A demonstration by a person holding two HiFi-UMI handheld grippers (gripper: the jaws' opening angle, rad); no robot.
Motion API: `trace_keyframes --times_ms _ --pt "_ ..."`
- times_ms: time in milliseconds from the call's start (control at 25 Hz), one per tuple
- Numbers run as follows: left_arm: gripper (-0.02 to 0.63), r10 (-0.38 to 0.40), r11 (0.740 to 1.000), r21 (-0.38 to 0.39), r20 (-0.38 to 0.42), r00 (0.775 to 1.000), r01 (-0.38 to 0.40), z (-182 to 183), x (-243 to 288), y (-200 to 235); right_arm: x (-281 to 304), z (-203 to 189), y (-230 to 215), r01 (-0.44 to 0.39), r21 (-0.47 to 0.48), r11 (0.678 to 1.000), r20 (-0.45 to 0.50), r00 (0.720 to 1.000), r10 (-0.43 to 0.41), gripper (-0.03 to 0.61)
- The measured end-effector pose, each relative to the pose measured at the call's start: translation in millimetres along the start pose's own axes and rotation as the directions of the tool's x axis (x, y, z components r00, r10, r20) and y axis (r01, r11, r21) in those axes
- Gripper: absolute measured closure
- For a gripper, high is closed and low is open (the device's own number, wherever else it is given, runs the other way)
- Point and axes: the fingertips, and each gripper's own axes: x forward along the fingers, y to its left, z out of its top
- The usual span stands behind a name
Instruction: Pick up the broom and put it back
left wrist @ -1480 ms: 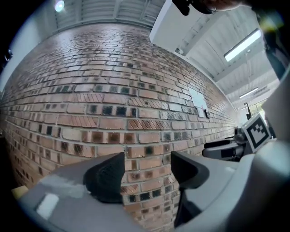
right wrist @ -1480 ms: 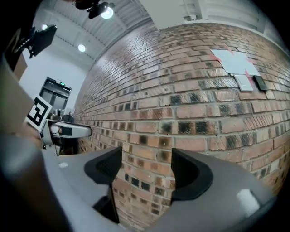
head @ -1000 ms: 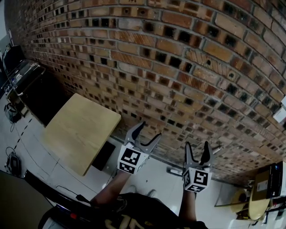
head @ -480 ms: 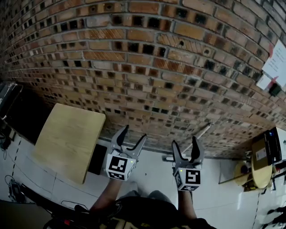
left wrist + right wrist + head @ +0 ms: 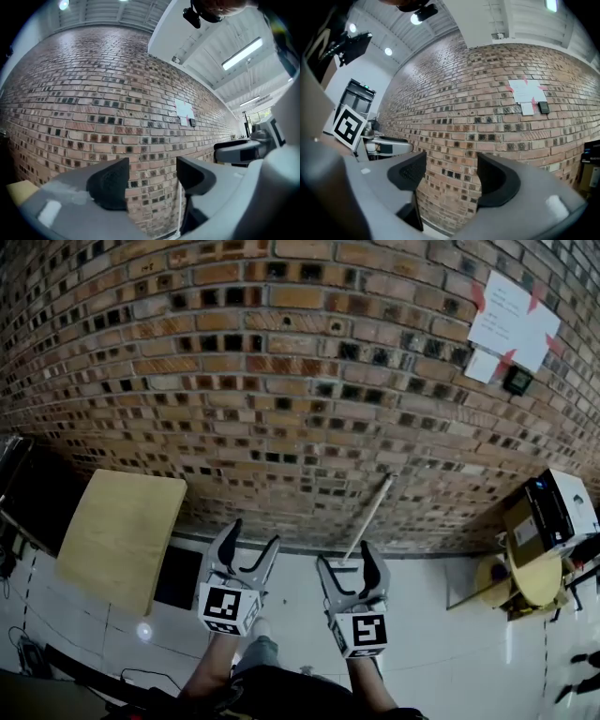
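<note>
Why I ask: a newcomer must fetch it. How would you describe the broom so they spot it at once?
Face the brick wall and look along its foot, between the wooden table at left and the cardboard box at right. The broom is the thin pale stick leaning against the bricks, the only long, slim thing there.

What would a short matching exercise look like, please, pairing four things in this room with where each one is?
Things:
1. broom
2. wooden table
3. white papers
4. round yellow table

Places:
A. stuck high on the brick wall, at the right
B. standing on the floor at the far right
C. leaning against the wall, near the middle
D. beside the wall at the left

Pairs: 1-C, 2-D, 3-A, 4-B.
</note>
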Motion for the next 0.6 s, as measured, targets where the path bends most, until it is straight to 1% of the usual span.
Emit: trace_keyframes --times_ms 40,160,240,320,400,520,600 --pt "0.3 0.008 1.0 -0.008 -0.007 1.0 -0.008 -4 -9 -18 -20 -5 -1 -0.006 0.006 1.0 -0.006 1.0 0.006 0.239" --pt "0.331 0.037 0.999 -0.005 -0.048 0.998 -0.037 -23 -31 -64 -69 -39 -15 0.005 0.076 0.997 -0.101 0.995 0.003 0.239" --pt "0.331 0.034 0.999 -0.005 -0.077 0.996 -0.035 -28 -43 -84 -88 -48 -26 0.017 0.115 0.993 -0.11 0.994 -0.004 0.239" --pt "0.331 0.031 1.0 -0.001 -0.072 0.997 -0.031 -21 -52 -92 -101 -36 -35 0.031 0.098 0.995 -0.083 0.996 -0.022 0.239" --pt "0.331 0.023 1.0 0.009 -0.038 0.999 -0.023 -5 -55 -97 -109 -17 -43 0.051 0.059 0.997 -0.047 0.998 -0.049 0.239" --pt "0.331 -0.016 0.999 0.031 0.021 1.0 0.016 19 -55 -101 -114 3 -52 0.103 0.031 0.994 -0.014 0.995 -0.102 0.239" --pt "0.331 -0.044 0.998 0.043 0.041 0.998 0.042 25 -59 -103 -118 8 -49 0.132 0.026 0.991 -0.005 0.991 -0.132 0.239"
